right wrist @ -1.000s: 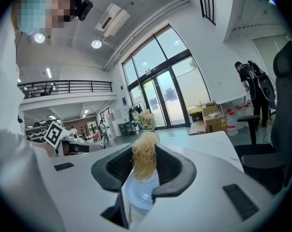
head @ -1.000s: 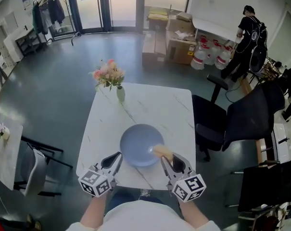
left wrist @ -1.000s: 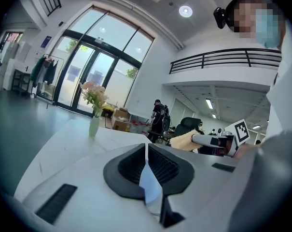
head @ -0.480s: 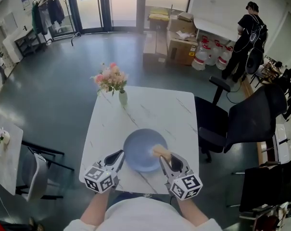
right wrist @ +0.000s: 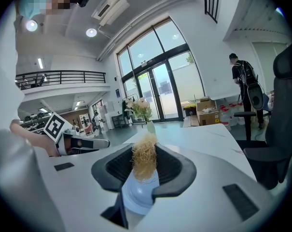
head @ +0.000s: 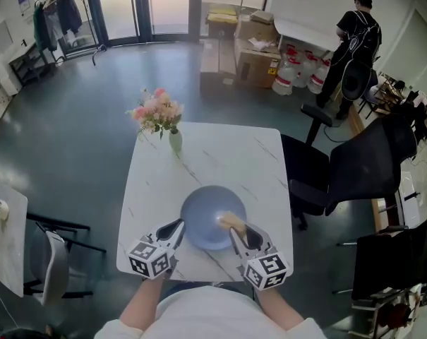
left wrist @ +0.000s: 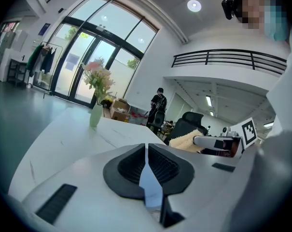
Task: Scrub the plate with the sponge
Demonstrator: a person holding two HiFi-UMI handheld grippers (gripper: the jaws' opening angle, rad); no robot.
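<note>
Left gripper (left wrist: 146, 148) jaws pinched almost together on plate (head: 203, 217) rim, near-left side. Right gripper (right wrist: 145, 148) jaws clamped on sponge (right wrist: 145, 164), over plate's near-right part; contact unclear. Likely risks: thin rim hold slipping under a hard scrub, plate skating off near table (head: 220, 154) edge just beside it, sponge working loose. Bare table on far side; vase (head: 175, 140) far left, well apart; chair (head: 354, 175) off right.

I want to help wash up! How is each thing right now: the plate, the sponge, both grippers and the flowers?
left gripper: shut on the plate's left rim.
right gripper: shut on the sponge.
plate: right way up, near the table's front edge.
sponge: held over the plate's right side.
flower vase: upright, at the table's far side.
</note>
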